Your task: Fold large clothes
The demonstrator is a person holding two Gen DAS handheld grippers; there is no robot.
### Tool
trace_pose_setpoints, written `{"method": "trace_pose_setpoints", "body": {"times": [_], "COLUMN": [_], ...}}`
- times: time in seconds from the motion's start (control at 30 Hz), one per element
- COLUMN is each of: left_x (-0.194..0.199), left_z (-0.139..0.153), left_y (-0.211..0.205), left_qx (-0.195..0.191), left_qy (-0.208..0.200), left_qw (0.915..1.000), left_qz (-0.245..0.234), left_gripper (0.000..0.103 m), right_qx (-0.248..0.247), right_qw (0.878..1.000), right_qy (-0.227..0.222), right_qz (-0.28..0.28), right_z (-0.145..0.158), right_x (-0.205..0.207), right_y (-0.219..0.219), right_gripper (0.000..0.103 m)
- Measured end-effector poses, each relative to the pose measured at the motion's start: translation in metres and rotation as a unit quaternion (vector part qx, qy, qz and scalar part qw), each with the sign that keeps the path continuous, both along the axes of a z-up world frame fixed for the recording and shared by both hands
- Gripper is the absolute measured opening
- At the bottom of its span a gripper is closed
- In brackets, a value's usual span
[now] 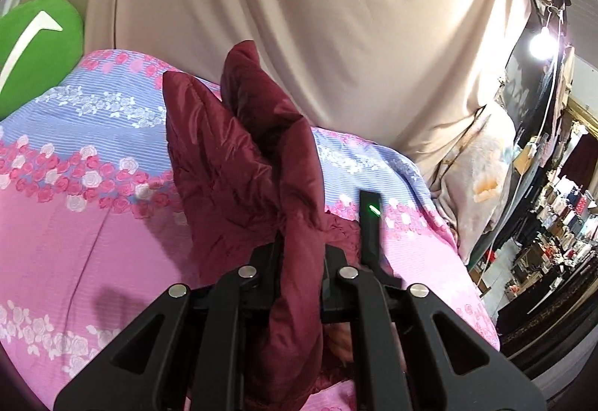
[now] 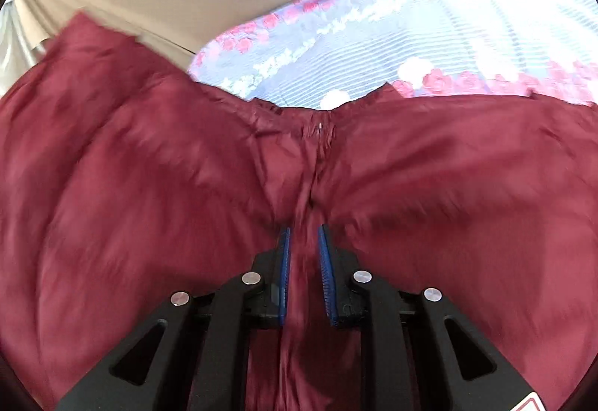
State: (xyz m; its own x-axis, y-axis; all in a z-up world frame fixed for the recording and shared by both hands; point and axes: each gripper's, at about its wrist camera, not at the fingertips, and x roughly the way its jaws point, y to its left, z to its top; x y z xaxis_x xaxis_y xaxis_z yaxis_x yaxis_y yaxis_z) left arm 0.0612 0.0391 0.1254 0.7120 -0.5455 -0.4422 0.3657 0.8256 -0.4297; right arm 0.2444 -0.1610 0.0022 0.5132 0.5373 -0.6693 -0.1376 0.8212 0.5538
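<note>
Left gripper (image 1: 301, 261) and right gripper (image 2: 302, 261) are each clamping a fold of the maroon jacket (image 1: 239, 156), which we are holding above the floral bed cover (image 1: 74, 209). We are keeping both pinches level, judging an uneven lift would skew the fold.

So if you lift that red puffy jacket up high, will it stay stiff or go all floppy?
Probably floppy: the jacket already droops in soft folds around the left gripper pinching it. It looks shiny, so it may be slippery and slide out of a loose grip. The puffy padding suggests it is light for its size, though bulky where the right gripper holds it.
</note>
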Motion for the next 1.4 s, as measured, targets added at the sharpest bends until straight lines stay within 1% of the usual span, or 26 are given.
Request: {"method": "trace_pose_setpoints", "body": {"times": [0.1,0.13,0.23,0.27,0.3,0.37,0.43,0.5,0.53,0.6,0.67,0.73,0.83,0.9,0.93,0.97,1.03,1.07,1.17,1.2,1.3,1.33,1.4], "left_x": [-0.004,-0.003,0.005,0.008,0.009,0.014,0.018,0.021,0.024,0.027,0.031,0.034,0.039,0.041,0.043,0.044,0.045,0.045,0.043,0.042,0.040,0.040,0.042], "left_z": [0.000,0.000,-0.003,-0.003,-0.002,0.000,0.000,-0.003,-0.006,-0.013,-0.022,-0.035,-0.062,-0.079,-0.088,-0.095,-0.107,-0.109,-0.111,-0.110,-0.119,-0.125,-0.130], "left_y": [0.004,0.004,-0.006,-0.013,-0.018,-0.035,-0.052,-0.069,-0.082,-0.103,-0.124,-0.149,-0.182,-0.196,-0.203,-0.207,-0.216,-0.219,-0.234,-0.239,-0.252,-0.255,-0.255], "left_qx": [0.008,0.014,0.018,0.019,0.019,0.020,0.027,0.035,0.040,0.046,0.051,0.062,0.088,0.098,0.103,0.108,0.117,0.119,0.137,0.143,0.165,0.169,0.168], "left_qy": [0.002,0.005,0.010,0.009,0.007,0.004,0.004,0.006,0.008,0.014,0.023,0.036,0.060,0.076,0.086,0.092,0.100,0.102,0.095,0.092,0.089,0.092,0.093], "left_qw": [0.9999,0.9998,0.9997,0.9998,0.9998,0.9995,0.9988,0.9976,0.9965,0.9942,0.9918,0.9883,0.9825,0.9795,0.9779,0.9766,0.9745,0.9741,0.9722,0.9714,0.9665,0.9651,0.9652], "left_qz": [0.013,0.017,0.011,0.004,-0.002,-0.024,-0.041,-0.059,-0.073,-0.096,-0.115,-0.134,-0.153,-0.159,-0.160,-0.162,-0.163,-0.163,-0.164,-0.166,-0.175,-0.177,-0.178], "left_gripper": [0.010,0.010,0.010,0.010,0.010,0.010,0.010,0.010,0.010,0.010,0.010,0.010,0.010,0.010,0.010,0.010,0.010,0.010,0.010,0.011,0.011,0.011,0.011], "right_qx": [-0.012,-0.018,-0.050,-0.047,-0.033,-0.002,0.014,0.011,0.002,-0.003,-0.011,-0.018,-0.014,-0.009,-0.009,-0.012,-0.022,-0.026,-0.023,-0.022,-0.016,-0.014,-0.012], "right_qw": [0.999,0.998,0.995,0.995,0.995,0.996,0.998,1.000,1.000,0.998,0.995,0.991,0.986,0.984,0.983,0.983,0.982,0.982,0.983,0.983,0.983,0.982,0.981], "right_qy": [0.036,0.038,0.022,0.023,0.029,0.038,0.020,-0.003,-0.011,-0.019,-0.016,-0.011,0.000,0.001,0.000,-0.003,-0.012,-0.016,-0.025,-0.025,-0.016,-0.015,-0.014], "right_qz": [0.038,0.055,0.084,0.085,0.084,0.075,0.056,0.021,-0.007,-0.051,-0.099,-0.131,-0.163,-0.178,-0.183,-0.185,-0.188,-0.187,-0.181,-0.180,-0.184,-0.186,-0.191], "right_z": [-0.022,-0.028,-0.033,-0.034,-0.035,-0.032,-0.020,-0.007,0.000,0.005,0.004,-0.002,-0.016,-0.020,-0.019,-0.017,-0.010,-0.007,-0.001,0.002,-0.002,-0.008,-0.009], "right_x": [0.021,0.023,0.020,0.022,0.023,0.019,0.005,-0.015,-0.029,-0.053,-0.083,-0.107,-0.131,-0.135,-0.132,-0.138,-0.132,-0.138,-0.125,-0.123,-0.128,-0.121,-0.126], "right_y": [0.031,0.043,0.067,0.066,0.061,0.041,0.012,-0.024,-0.049,-0.089,-0.129,-0.155,-0.182,-0.197,-0.200,-0.203,-0.208,-0.207,-0.211,-0.205,-0.206,-0.210,-0.215], "right_gripper": [0.017,0.016,0.015,0.014,0.013,0.012,0.013,0.014,0.016,0.016,0.016,0.016,0.016,0.016,0.017,0.017,0.017,0.017,0.017,0.017,0.017,0.017,0.017]}}
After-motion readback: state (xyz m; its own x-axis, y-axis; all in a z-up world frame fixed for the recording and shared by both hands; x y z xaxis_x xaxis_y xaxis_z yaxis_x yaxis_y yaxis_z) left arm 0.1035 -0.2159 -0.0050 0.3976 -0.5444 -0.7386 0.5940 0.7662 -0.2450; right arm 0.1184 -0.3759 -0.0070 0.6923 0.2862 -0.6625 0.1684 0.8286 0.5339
